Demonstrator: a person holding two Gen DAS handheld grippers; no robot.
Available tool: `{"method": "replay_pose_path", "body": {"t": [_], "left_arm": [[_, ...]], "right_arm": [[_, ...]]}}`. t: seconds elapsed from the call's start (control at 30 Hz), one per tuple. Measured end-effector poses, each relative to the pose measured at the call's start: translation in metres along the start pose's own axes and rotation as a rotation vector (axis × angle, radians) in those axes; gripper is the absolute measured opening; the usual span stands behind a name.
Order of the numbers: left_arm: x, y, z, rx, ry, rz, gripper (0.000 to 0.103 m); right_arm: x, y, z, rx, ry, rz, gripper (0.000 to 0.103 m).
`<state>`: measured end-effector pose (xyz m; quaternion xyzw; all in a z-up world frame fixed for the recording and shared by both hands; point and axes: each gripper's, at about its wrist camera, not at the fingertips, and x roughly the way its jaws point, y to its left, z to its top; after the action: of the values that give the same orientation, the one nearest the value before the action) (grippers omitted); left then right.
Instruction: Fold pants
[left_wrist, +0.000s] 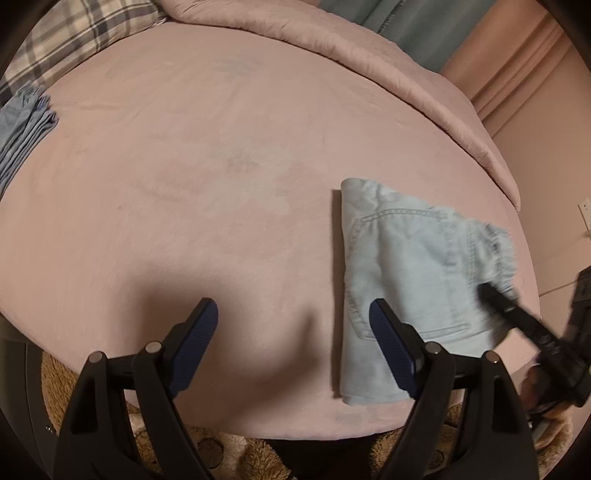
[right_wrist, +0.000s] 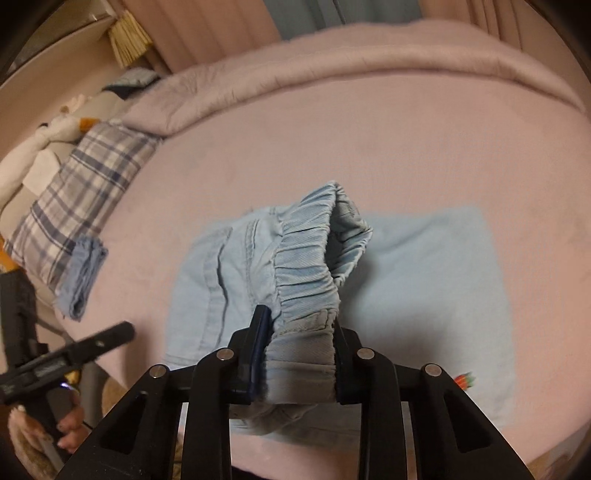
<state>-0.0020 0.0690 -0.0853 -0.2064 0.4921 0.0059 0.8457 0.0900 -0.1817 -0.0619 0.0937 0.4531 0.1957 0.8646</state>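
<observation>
Light-blue denim pants (right_wrist: 266, 266) lie partly folded on a pink bedspread (left_wrist: 207, 155), toward four o'clock in the left wrist view and at centre in the right wrist view. The right gripper (right_wrist: 299, 339) has its jaws closed on the gathered elastic waistband (right_wrist: 306, 254), lifting that end above the flat layer beneath, which spreads toward three o'clock. The left gripper (left_wrist: 293, 319) hovers over the near edge of the bed with jaws spread wide and nothing between them; its right finger overlaps the pants' near left edge in view. A plaid pillow (right_wrist: 85, 184) sits at nine o'clock in the right wrist view, with a folded blue garment (right_wrist: 83, 273) lying against its near end.
</observation>
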Motion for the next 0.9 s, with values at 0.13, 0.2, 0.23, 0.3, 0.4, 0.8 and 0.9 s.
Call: {"method": "replay_pose_path", "body": {"t": [0.13,0.2,0.23,0.3,0.4,0.8,0.9], "left_arm": [[0.004,-0.013,0.005,0.028,0.0,-0.016,0.083],[0.008,-0.02,0.007,0.044,0.005,-0.022,0.083],[0.009,-0.024,0.008,0.054,0.007,-0.024,0.083],[0.014,-0.034,0.01,0.082,0.013,-0.032,0.083],[0.021,-0.045,0.013,0.114,0.026,-0.042,0.083],[0.067,-0.091,0.034,0.203,0.099,-0.144,0.047],[0.085,-0.098,0.037,0.199,0.136,-0.167,0.035]], "right_arm": [[-0.031,-0.009,0.01,-0.01,-0.09,-0.061,0.029],[-0.039,-0.02,0.013,0.008,-0.115,-0.084,0.029],[-0.041,-0.026,0.013,0.02,-0.123,-0.094,0.029],[-0.04,-0.037,0.012,0.048,-0.126,-0.113,0.029],[-0.035,-0.054,0.003,0.098,-0.11,-0.145,0.029],[-0.009,-0.09,-0.017,0.216,-0.038,-0.205,0.028],[-0.003,-0.091,-0.017,0.227,-0.023,-0.204,0.028]]}}
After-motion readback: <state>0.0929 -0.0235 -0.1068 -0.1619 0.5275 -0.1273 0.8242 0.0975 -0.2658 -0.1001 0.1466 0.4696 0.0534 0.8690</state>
